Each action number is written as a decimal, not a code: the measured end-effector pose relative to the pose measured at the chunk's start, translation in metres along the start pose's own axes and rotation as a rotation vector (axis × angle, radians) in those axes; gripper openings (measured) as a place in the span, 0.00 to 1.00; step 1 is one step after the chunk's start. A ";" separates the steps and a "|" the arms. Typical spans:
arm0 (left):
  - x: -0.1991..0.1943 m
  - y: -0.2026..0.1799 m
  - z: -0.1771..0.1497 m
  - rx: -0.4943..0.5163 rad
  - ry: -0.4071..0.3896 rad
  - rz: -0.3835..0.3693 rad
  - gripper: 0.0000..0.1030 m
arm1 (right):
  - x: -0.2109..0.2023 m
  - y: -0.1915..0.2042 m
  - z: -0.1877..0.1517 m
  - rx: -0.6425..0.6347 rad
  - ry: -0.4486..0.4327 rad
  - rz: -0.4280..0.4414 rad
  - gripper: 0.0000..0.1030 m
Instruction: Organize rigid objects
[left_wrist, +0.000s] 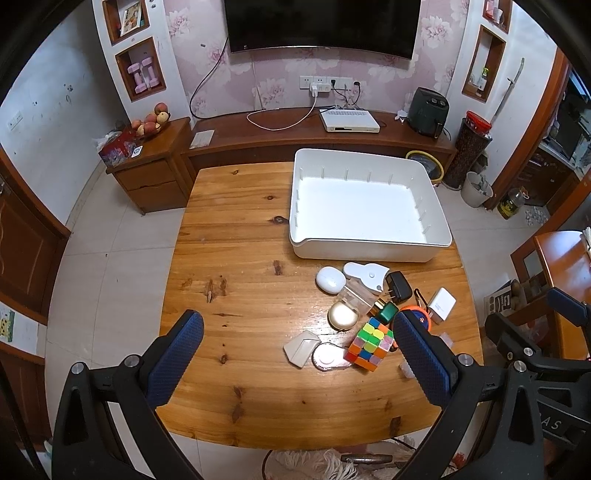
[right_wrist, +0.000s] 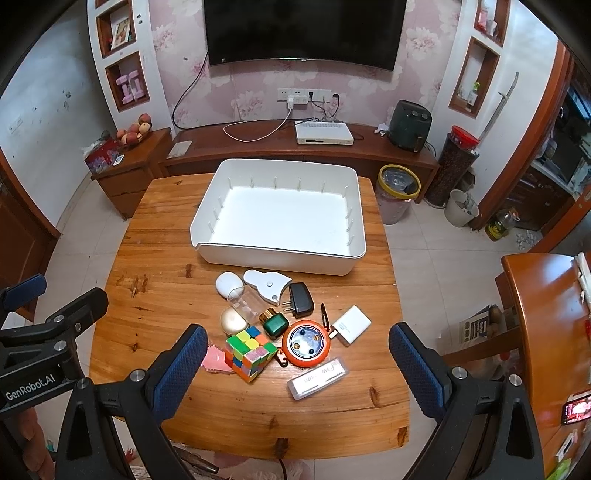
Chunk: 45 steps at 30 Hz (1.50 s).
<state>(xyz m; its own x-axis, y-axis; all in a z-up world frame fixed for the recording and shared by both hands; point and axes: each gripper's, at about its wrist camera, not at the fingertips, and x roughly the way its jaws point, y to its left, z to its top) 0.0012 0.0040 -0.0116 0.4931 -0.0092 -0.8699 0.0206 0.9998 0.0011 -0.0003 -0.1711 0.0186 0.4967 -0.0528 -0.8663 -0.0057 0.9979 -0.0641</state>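
An empty white bin stands at the far side of the wooden table. In front of it lies a heap of small objects: a colourful puzzle cube, an orange round case, a green box, a black plug adapter, a white charger, a gold compact and a white mouse-like shell. My left gripper is open above the table's near side, beside the cube. My right gripper is open above the heap.
A beige case and a pink round item lie by the cube. A clear labelled box lies near the front. A TV console stands behind the table, a bin at the right, another wooden table at far right.
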 end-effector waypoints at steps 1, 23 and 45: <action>0.000 0.000 0.000 0.001 0.000 0.000 0.99 | 0.000 0.001 0.000 0.001 0.000 0.000 0.96; 0.003 0.007 -0.005 -0.003 0.002 0.000 0.99 | 0.003 0.005 0.000 0.003 0.014 0.013 0.96; 0.005 0.009 -0.007 -0.001 0.004 -0.003 0.99 | 0.004 0.008 -0.001 0.006 0.020 0.014 0.96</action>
<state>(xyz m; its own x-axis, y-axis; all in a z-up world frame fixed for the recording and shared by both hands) -0.0027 0.0135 -0.0194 0.4899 -0.0124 -0.8717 0.0215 0.9998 -0.0022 0.0005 -0.1636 0.0141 0.4795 -0.0392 -0.8767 -0.0072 0.9988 -0.0486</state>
